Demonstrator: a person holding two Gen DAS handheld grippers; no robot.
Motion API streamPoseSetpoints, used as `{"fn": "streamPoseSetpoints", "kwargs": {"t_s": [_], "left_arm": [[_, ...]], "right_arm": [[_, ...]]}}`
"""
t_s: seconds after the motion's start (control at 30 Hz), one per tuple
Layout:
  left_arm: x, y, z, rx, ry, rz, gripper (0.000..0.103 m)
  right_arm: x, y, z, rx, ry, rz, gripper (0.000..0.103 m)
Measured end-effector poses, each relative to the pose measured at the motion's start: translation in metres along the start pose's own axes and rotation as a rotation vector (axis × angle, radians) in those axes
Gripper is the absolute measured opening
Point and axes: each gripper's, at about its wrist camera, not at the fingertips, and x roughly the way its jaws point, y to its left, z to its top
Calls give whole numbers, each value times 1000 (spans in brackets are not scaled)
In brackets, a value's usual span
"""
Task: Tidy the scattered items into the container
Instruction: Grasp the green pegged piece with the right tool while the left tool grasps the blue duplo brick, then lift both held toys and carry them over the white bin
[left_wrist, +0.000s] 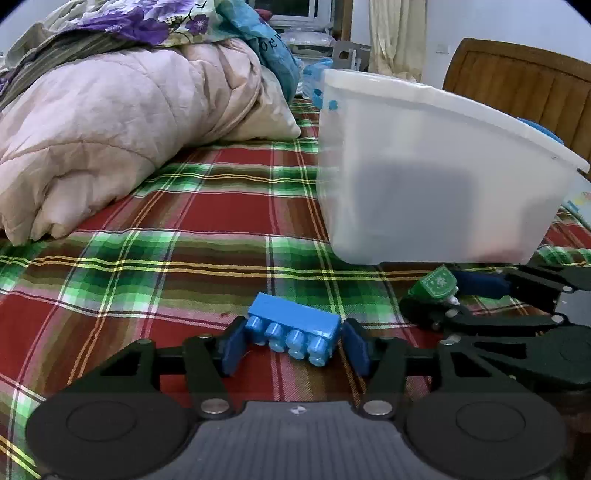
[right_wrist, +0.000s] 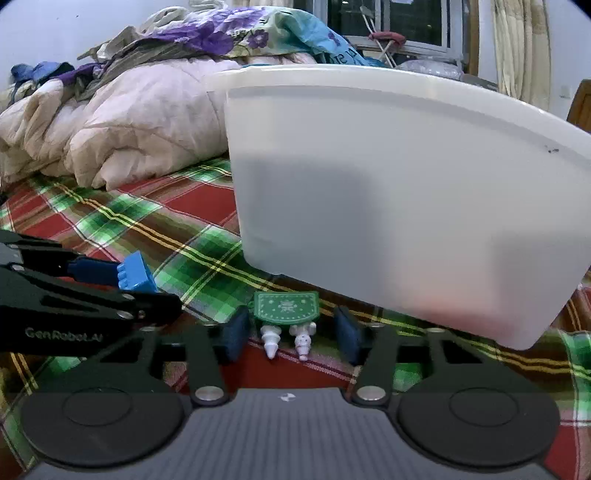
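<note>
Left tool (left_wrist: 293, 345): spread, blue pads either side of a blue brick (left_wrist: 295, 330) lying on the plaid bed (left_wrist: 166, 236); the pads stand just off the brick's short ends, whether they touch cannot be told. Brick: hard plastic, judged light and rigid, smooth-sided and a little slippery; studs face back toward the tool, so the flat end faces are the place to pinch, square and centred, lest it twist out. Right tool (right_wrist: 291, 334): spread, pads flanking a green ornament (right_wrist: 284, 306) with two small white figures hanging toward the tool; the near-left pad is close to the green edge, the other stands apart with a visible gap. Ornament: small, thin, judged very light; the white figures look delicate and may dangle or snap, so take hold across the green body's side edges, not the figures. Bin (right_wrist: 406, 192): white, translucent, tall-walled, just beyond the right tool and ahead-right of the left tool; a dark shape shows dimly through its wall. Bedding: soft, so both things may sink or tip under pressure. Quilt (left_wrist: 110, 122): heaped, far left of the left tool.
</note>
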Motion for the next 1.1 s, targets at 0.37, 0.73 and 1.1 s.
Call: {"fn": "streamPoseSetpoints", "kwargs": {"t_s": [0.37, 0.73, 1.1], "left_arm": [[-32, -16, -15, 36, -23, -37, 55], [-94, -54, 25, 173, -172, -54, 55], [-99, -113, 122, 324, -297, -35, 55]], "right_arm": [[-59, 1, -16, 24, -49, -20, 39], [-132, -12, 27, 32, -226, -76, 39], [-142, -67, 99, 16, -362, -150, 39]]}}
